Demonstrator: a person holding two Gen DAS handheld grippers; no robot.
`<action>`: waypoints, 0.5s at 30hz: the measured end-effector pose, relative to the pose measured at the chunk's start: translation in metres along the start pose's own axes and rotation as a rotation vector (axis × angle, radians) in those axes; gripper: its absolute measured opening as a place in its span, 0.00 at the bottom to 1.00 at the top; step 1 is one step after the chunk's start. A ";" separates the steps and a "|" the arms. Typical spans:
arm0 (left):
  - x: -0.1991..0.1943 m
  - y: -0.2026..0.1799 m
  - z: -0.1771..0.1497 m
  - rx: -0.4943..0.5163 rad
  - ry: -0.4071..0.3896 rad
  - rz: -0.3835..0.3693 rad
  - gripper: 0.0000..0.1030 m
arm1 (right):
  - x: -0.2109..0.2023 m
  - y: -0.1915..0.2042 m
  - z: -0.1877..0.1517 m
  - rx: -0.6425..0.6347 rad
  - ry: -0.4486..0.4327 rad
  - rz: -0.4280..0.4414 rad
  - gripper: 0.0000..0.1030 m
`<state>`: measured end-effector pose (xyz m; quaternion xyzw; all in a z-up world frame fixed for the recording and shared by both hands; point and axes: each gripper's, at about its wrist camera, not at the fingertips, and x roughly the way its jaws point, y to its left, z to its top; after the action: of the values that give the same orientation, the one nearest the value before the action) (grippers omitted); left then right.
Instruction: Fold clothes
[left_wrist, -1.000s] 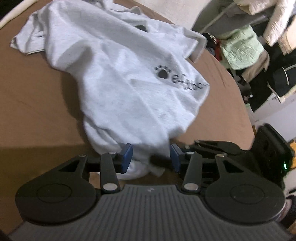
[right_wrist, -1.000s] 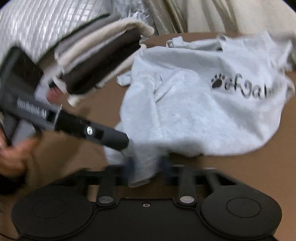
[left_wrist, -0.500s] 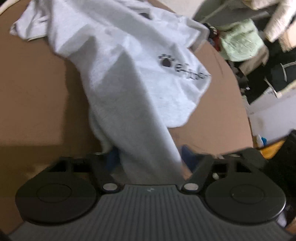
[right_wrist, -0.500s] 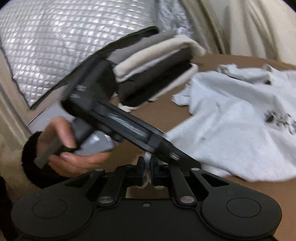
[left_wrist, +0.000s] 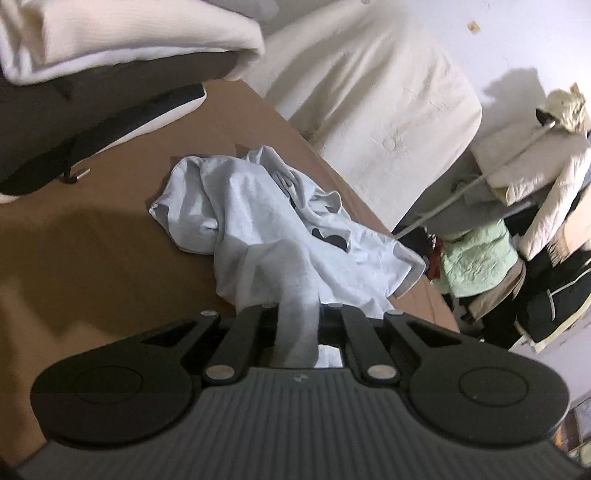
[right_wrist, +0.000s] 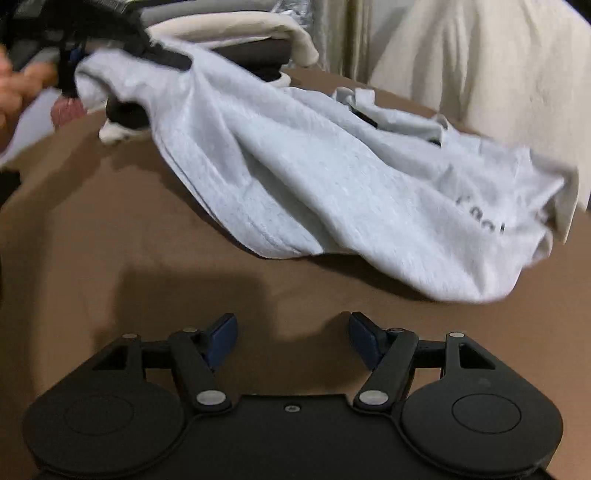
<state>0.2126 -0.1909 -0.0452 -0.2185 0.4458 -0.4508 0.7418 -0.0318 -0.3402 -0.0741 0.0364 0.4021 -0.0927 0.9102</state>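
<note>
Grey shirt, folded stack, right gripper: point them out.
grey shirt (right_wrist: 332, 192), right wrist view, mid fabric.
folded stack (left_wrist: 110, 55), left wrist view, cream top layer.
right gripper (right_wrist: 291, 332), right wrist view, between open jaws.

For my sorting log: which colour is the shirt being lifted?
Light grey shirt; right wrist view shows it best.

soft matt grey knit shirt (right_wrist: 332, 177) on a smooth brown cloth counter (right_wrist: 110, 240); tongs (right_wrist: 291, 338) matt black plastic, blue rubbery pads (right_wrist: 221, 332).
</note>
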 end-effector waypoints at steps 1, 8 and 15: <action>0.002 0.001 0.000 -0.015 0.001 -0.027 0.04 | 0.002 0.001 0.002 0.005 -0.001 -0.006 0.71; 0.007 -0.006 -0.004 0.012 -0.028 -0.102 0.04 | 0.026 -0.007 0.022 -0.008 -0.060 -0.088 0.81; 0.004 -0.021 -0.005 0.050 -0.010 -0.183 0.04 | 0.030 -0.045 0.032 0.150 -0.174 -0.067 0.24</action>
<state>0.1992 -0.2044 -0.0350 -0.2419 0.4088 -0.5268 0.7049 0.0019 -0.3929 -0.0746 0.0828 0.3146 -0.1559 0.9326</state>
